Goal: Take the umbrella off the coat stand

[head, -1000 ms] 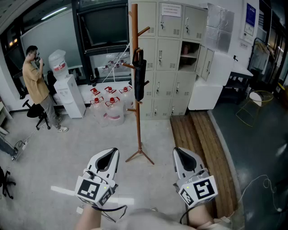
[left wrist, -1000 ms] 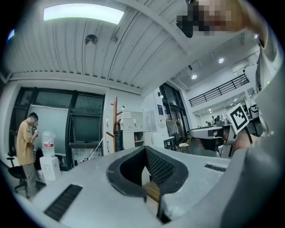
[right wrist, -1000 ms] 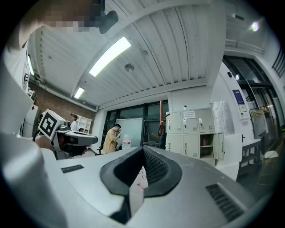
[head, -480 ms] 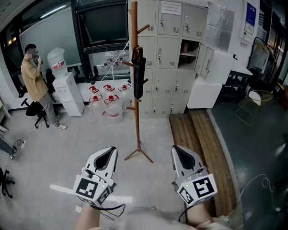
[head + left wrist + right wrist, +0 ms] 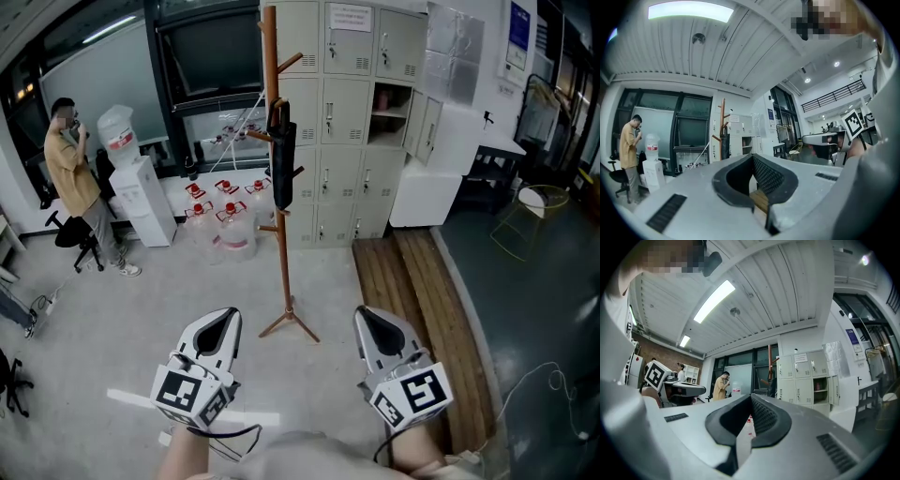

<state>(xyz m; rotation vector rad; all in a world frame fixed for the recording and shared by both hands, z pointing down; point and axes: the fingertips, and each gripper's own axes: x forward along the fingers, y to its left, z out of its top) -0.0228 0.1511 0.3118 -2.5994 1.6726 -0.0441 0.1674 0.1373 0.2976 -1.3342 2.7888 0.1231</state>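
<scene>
A brown wooden coat stand (image 5: 278, 234) rises on the grey floor in front of the lockers. A black folded umbrella (image 5: 282, 164) hangs from one of its upper pegs. Both grippers are held low and near me, well short of the stand. My left gripper (image 5: 221, 328) is shut and holds nothing, and so is my right gripper (image 5: 375, 325). The left gripper view looks past the left gripper (image 5: 752, 158) to the stand (image 5: 723, 123) and umbrella (image 5: 725, 149) far ahead. Beyond the right gripper (image 5: 751, 397), the stand (image 5: 769, 357) and umbrella (image 5: 773, 386) are also distant.
A person (image 5: 75, 178) stands at the left beside a water dispenser (image 5: 142, 192). Several water jugs (image 5: 230, 220) sit behind the stand's foot. Grey lockers (image 5: 356, 122) and a white cabinet (image 5: 436, 183) line the back. Wooden planks (image 5: 412, 300) lie to the right.
Both grippers keep their place and stay shut. Only the head view has drifted slightly, so the stand sits a little further left in the picture.
</scene>
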